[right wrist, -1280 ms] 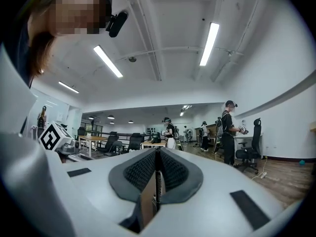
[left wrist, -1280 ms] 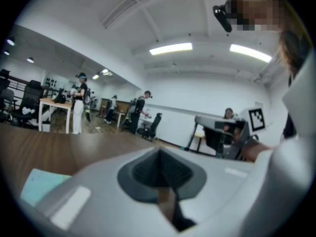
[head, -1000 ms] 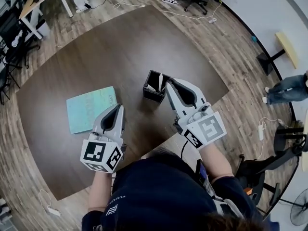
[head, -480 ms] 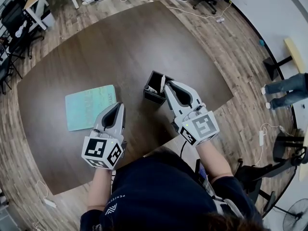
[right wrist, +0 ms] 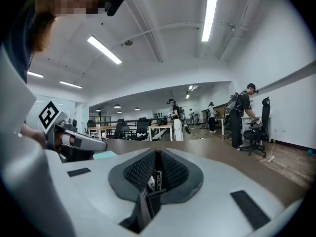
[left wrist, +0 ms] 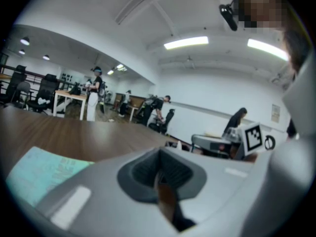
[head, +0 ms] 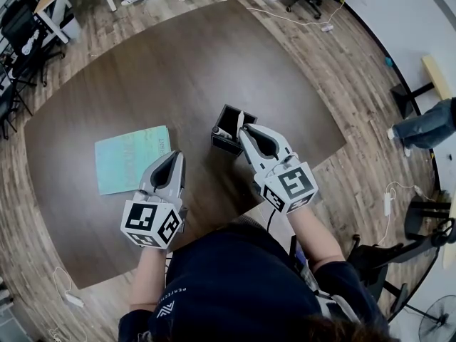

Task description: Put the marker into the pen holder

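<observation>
Right gripper point(head: 244, 130) fingers pinch the marker point(head: 240, 120), seen as a thin printed barrel between the pads in the right gripper view point(right wrist: 156, 179). It is held roughly upright at the pen holder point(head: 224, 143) so it can drop straight in. Its lower end is possibly already inside the rim, hard to tell. Left gripper point(head: 173, 157) hangs idle over the tabletop point(head: 178, 70) beside the teal notebook point(head: 128, 160), fingers pressed together on nothing. Next: release.

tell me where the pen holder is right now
In the head view the black pen holder stands on the brown table, right of the teal notebook and directly at the tip of the right claw, which is shut on the marker.
</observation>
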### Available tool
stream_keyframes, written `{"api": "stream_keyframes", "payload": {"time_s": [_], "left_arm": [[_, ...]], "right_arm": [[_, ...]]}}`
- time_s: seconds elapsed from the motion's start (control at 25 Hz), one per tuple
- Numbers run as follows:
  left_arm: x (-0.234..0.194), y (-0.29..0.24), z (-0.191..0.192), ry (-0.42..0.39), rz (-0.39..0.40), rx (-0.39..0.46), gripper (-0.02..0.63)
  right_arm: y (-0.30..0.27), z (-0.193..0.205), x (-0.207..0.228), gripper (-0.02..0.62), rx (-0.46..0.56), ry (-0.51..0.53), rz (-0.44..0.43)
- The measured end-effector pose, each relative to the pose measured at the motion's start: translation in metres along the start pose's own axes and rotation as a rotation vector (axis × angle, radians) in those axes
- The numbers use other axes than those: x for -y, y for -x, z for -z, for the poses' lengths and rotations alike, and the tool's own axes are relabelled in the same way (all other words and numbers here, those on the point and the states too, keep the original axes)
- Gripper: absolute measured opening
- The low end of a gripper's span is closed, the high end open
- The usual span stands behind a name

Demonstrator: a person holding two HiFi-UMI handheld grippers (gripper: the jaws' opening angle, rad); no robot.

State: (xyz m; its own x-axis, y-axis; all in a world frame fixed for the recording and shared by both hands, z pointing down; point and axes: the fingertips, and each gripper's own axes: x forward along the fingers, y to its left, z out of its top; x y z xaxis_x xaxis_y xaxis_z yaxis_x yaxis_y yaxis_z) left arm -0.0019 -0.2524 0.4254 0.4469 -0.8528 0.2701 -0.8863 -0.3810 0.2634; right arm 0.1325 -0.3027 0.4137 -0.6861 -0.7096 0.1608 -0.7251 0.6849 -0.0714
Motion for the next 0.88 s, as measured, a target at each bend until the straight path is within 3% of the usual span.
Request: {"api": "stream_keyframes", "payload": {"time_s": [0.24, 0.36, 0.6, 0.88], "left_arm": [[-0.001, 0.001, 0.0, 0.002, 0.004, -0.002, 0.006], [-0.002, 0.004, -0.001, 0.005, 0.008, 0.0, 0.006], [-0.003, 0.014, -0.005, 0.001, 0.029, 0.009, 0.006], [0.0, 0.029, -0.015, 0.0, 0.081, 0.022, 0.006]], "right_arm": [[-0.003, 0.004, 0.0, 0.026, -0.019, 0.0, 0.001], [-0.003, 0.004, -0.001, 0.057, -0.029, 0.0, 0.012], [0.007, -0.008, -0.002, 0.095, -0.009, 0.012, 0.075], [0.023, -0.024, -0.015, 0.094, 0.004, 0.015, 0.135]]}}
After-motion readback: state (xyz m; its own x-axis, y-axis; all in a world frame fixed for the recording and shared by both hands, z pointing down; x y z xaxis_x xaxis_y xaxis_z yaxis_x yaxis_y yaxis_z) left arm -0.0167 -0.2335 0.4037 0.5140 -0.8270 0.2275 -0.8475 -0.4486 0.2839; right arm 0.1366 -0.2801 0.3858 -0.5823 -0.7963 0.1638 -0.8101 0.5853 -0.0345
